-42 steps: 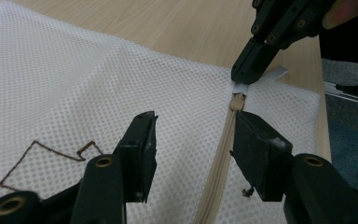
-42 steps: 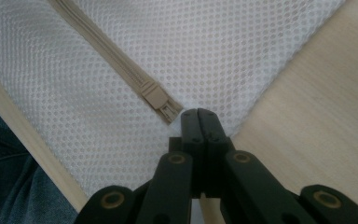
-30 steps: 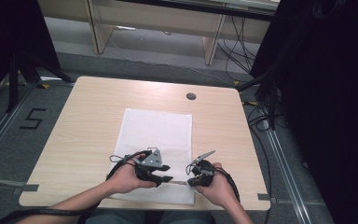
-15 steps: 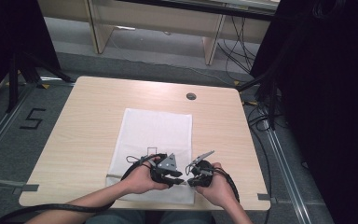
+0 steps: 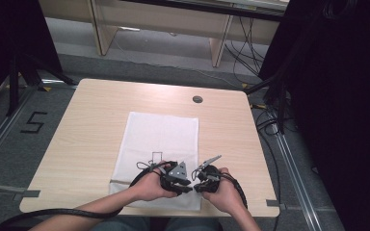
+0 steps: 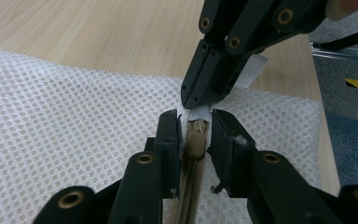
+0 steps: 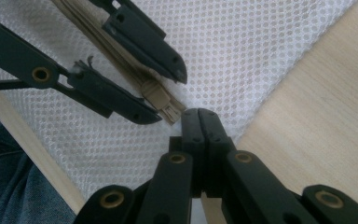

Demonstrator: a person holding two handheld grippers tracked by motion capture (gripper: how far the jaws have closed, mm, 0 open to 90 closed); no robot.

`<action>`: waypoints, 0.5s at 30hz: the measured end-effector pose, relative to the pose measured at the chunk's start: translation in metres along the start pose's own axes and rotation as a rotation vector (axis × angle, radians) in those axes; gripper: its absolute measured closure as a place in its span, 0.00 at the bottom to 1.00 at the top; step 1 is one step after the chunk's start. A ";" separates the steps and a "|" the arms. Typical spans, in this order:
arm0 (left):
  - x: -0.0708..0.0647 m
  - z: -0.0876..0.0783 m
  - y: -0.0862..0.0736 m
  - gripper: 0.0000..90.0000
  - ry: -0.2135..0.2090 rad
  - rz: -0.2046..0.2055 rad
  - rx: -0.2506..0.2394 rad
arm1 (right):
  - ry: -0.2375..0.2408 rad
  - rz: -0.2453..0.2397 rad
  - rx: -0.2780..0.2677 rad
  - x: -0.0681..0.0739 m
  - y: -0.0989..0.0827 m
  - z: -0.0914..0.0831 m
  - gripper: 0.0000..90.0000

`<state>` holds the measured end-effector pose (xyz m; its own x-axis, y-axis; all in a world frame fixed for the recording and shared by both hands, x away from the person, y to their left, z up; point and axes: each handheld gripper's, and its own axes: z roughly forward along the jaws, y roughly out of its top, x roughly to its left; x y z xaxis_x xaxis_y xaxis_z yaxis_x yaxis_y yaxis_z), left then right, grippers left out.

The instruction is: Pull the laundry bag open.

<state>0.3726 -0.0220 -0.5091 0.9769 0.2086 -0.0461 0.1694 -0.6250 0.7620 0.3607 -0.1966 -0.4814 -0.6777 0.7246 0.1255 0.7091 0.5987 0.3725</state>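
A white mesh bag (image 5: 159, 139) lies flat on the wooden table (image 5: 91, 120), with a beige zipper along its near edge. My left gripper (image 6: 196, 116) straddles the beige zipper pull (image 6: 196, 142). Its jaws have just been closing, and a thin gap still shows on each side of the pull. My right gripper (image 7: 199, 112) is shut on the small white tab (image 6: 200, 113) at the bag's end, just past the zipper. In the high view the left gripper (image 5: 189, 186) and the right gripper (image 5: 196, 185) meet tip to tip at the bag's near right corner.
A round cable hole (image 5: 197, 99) sits at the table's far side. The table's front edge (image 5: 77, 211) runs just below both hands. Cables (image 5: 270, 125) trail on the floor to the right. The person's jeans (image 7: 0, 186) lie beyond the near edge.
The left hand has slid right along the bag's near edge until its gripper meets the right one, and its jaws have narrowed around the zipper pull. The right gripper has stayed put.
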 end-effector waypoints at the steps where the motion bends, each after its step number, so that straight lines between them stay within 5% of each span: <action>1: 0.000 0.000 -0.001 0.81 0.006 0.006 0.001 | 0.006 0.013 0.008 0.001 0.000 0.000 1.00; 15: -0.003 0.001 0.001 0.90 0.012 0.028 0.021 | -0.003 -0.010 -0.003 -0.001 0.000 0.000 1.00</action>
<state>0.3700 -0.0243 -0.5091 0.9797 0.1995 -0.0171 0.1448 -0.6464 0.7491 0.3618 -0.1973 -0.4815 -0.6841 0.7197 0.1187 0.7017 0.6049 0.3763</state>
